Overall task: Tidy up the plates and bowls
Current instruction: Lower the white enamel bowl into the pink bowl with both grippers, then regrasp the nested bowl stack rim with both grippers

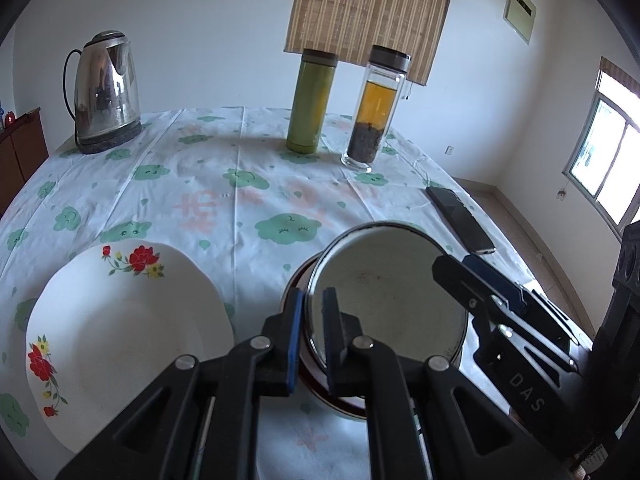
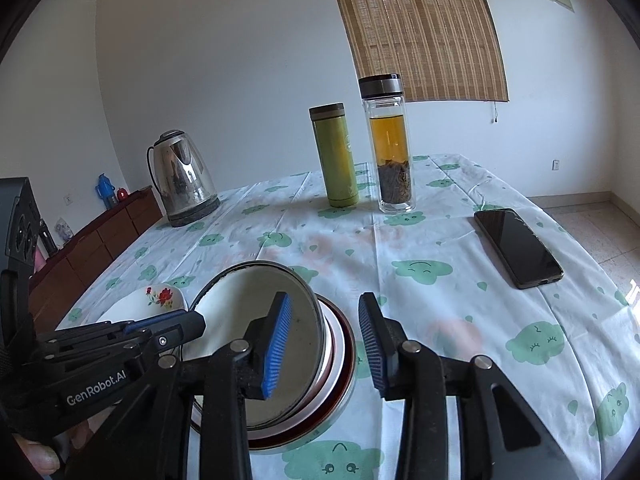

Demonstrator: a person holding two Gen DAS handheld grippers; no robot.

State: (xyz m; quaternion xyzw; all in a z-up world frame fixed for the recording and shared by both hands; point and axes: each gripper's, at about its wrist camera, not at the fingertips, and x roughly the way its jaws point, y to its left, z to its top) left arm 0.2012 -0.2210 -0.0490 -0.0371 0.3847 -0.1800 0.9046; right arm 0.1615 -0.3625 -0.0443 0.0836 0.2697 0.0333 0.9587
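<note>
1. A cloud-print tablecloth covers the table.
2. At left a floral plate lies flat.
3. The left gripper pinches the rim of a tilted bowl, its mouth facing up and toward the cameras, on a red-rimmed dish.
4. The right gripper has its fingers parted, straddling the bowl's rim without pressing it.

I see open tablecloth mid-table; kettle, flask and tea bottle block the far edge (phone right).
</note>
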